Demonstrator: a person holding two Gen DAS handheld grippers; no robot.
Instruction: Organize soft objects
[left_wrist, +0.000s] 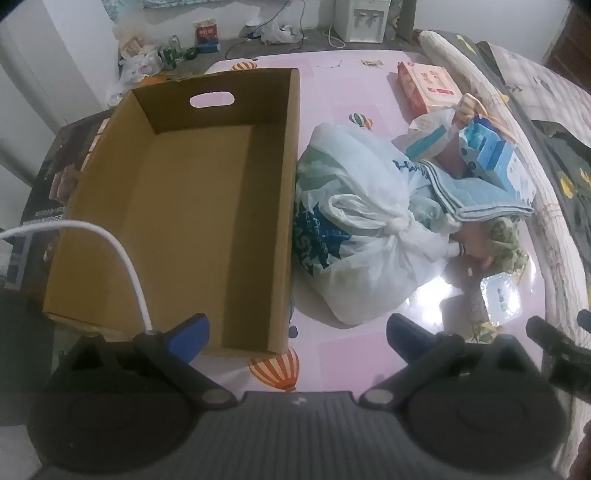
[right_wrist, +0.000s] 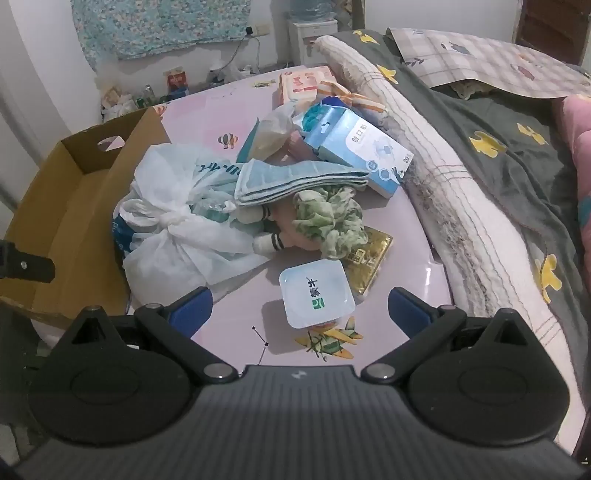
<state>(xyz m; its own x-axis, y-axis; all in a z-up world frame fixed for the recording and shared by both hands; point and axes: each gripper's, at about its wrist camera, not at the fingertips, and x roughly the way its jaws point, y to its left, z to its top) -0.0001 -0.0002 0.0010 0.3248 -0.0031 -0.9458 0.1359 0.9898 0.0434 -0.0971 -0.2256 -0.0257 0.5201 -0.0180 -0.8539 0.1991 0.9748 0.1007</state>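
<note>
Stock as we find it, largest first.

- Pink mat (left_wrist: 332, 81) — carries everything; a quilt (right_wrist: 498, 155) borders one long edge.
- Cardboard box (left_wrist: 177, 206) — at the mat's opposite edge, open-topped and empty; we judge it the destination, set close to the pile to keep carries short.
- Tied white plastic bag (left_wrist: 354, 236) — pressed against the box's side wall, knot facing the heap.
- Folded blue towel (right_wrist: 295, 181) — lying over the bag and the clutter.
- Blue carton (right_wrist: 362, 155) — leaning on the pile near the quilt edge.
- Pink packet (left_wrist: 428, 86) — at the mat's far edge, apart from the heap.
- Green cloth (right_wrist: 328, 218) — crumpled beneath the towel, beside a small sock (right_wrist: 269, 242).
- Gold pouch (right_wrist: 369, 254) and white tub (right_wrist: 314, 291) — nearest us, touching.
- Left gripper (left_wrist: 295, 336) — jaws spread wide, nothing between them, hanging over the box's near corner.
- Right gripper (right_wrist: 299, 308) — jaws likewise wide and empty, above the tub.

Nothing is boxed yet.
</note>
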